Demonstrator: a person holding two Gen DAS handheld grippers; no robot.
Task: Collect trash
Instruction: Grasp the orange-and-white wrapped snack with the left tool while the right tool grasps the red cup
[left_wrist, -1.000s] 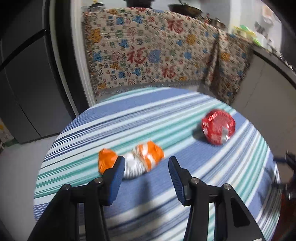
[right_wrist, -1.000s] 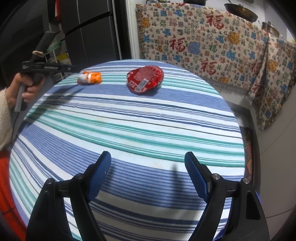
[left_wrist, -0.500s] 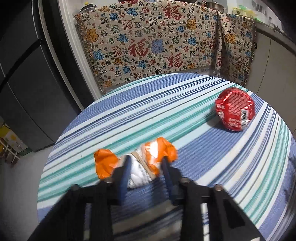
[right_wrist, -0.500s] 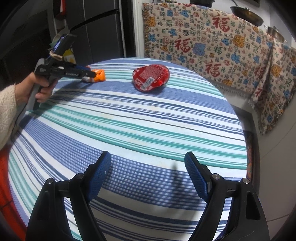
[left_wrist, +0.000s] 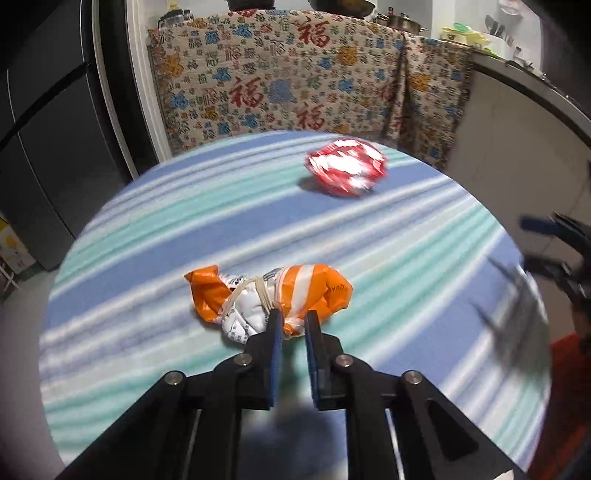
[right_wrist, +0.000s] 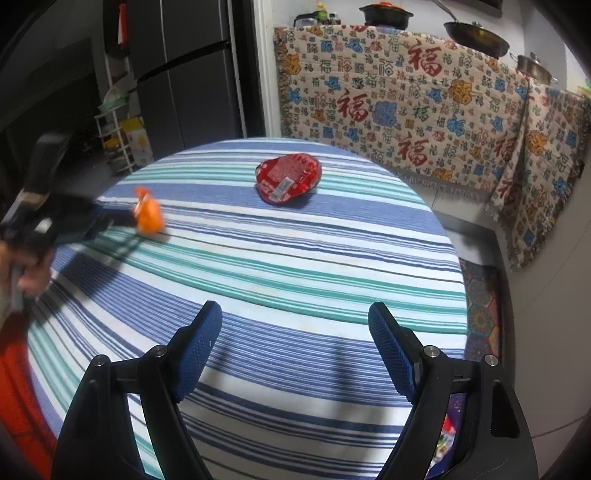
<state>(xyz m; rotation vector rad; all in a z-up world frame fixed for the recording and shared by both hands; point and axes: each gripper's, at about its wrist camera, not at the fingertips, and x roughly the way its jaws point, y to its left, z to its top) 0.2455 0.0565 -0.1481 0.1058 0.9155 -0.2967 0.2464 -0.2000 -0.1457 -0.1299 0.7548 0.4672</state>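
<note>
An orange and white crumpled wrapper (left_wrist: 269, 299) tied with a rubber band is pinched near its middle by my left gripper (left_wrist: 293, 325), which is shut on it just above the striped tablecloth (left_wrist: 388, 258). The wrapper also shows in the right wrist view (right_wrist: 148, 217), held at the table's left side. A red crumpled packet (left_wrist: 345, 170) lies farther back on the table; it also shows in the right wrist view (right_wrist: 289, 178). My right gripper (right_wrist: 295, 350) is open and empty over the near side of the table.
A patterned cloth (right_wrist: 406, 110) hangs behind the round table. A dark fridge (right_wrist: 192, 74) and a wire rack (right_wrist: 118, 140) stand at the back left. Pans (right_wrist: 474, 37) sit above the cloth. A patterned floor mat (right_wrist: 480, 306) lies right of the table.
My left gripper closed on the orange wrapper and has carried it to the right, toward the table's middle. The right gripper stayed open and nearly still.
</note>
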